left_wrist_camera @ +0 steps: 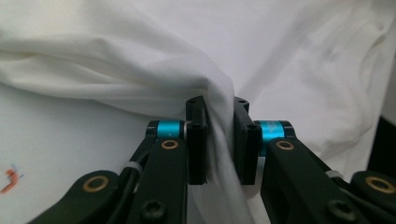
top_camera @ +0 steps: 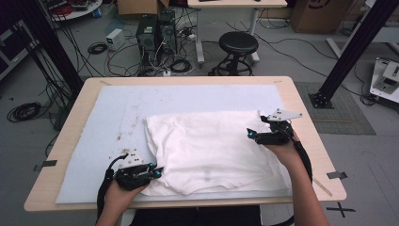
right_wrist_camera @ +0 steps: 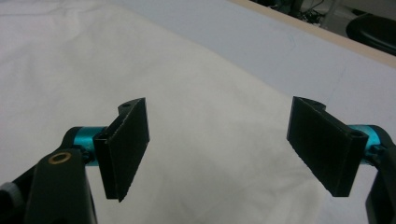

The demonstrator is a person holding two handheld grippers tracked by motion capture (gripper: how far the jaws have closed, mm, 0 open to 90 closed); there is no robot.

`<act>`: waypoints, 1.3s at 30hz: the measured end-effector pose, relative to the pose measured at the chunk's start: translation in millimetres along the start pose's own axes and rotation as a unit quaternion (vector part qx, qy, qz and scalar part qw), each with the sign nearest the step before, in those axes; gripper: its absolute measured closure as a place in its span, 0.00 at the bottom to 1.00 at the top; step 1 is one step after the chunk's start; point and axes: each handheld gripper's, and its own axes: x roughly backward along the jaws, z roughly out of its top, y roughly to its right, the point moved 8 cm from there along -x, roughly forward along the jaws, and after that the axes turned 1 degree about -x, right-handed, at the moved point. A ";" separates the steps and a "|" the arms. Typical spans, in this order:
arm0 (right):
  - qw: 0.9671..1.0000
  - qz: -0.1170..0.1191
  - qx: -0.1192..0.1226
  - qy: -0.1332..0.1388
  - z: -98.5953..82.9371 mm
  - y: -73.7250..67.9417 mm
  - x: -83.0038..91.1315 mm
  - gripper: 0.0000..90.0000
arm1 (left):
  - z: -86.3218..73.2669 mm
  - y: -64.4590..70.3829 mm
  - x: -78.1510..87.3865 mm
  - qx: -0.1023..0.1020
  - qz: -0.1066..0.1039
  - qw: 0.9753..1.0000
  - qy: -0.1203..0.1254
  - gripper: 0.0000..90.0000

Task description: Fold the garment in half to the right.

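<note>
The white garment (top_camera: 214, 153) lay spread on the pale sheet (top_camera: 94, 141) that covered the tabletop (top_camera: 301, 122), a little to the right of the middle and close to the near edge. My left hand-held gripper (left_wrist_camera: 218, 140) was pinching a fold of the cloth at its near left corner, the jaws pressed together on it. My right hand-held gripper (right_wrist_camera: 219, 149) was spread wide and hung over the right side of the garment, holding nothing.

I judged that the main risk was on the left. Only a thin fold sat between the pads, so a quick pull could let it slip out, or it could drag the whole garment sideways and wrinkle the part that was already flat. Because the right hand-held gripper had no hold, nothing was keeping the far side in place.

Some things I could not make out. The near hem was partly hidden by the person's left hand (top_camera: 120, 190). I could not tell how many layers were caught in the pinch, nor whether the right jaws touched the cloth or floated above it. The small marks on the sheet were too blurred to read.
</note>
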 end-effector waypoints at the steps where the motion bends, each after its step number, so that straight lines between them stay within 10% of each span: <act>1: 1.000 0.000 0.000 0.000 0.0 0.0 0.0 0.24 | 0.0 0.0 0.0 0.000 0.000 1.000 0.000 0.87; 11: 0.998 0.048 0.027 -0.025 37.9 -18.5 -28.3 0.24 | -6.7 -9.8 5.7 0.060 -0.024 0.998 0.017 0.79; 18: 0.996 0.077 0.043 -0.030 62.2 -42.9 -52.9 0.24 | -8.5 -3.7 1.1 0.019 0.002 1.000 -0.008 0.82; 39: 0.984 0.152 0.080 -0.052 111.0 -124.6 -134.5 0.24 | -9.2 -9.6 9.1 0.034 -0.021 0.999 0.008 0.88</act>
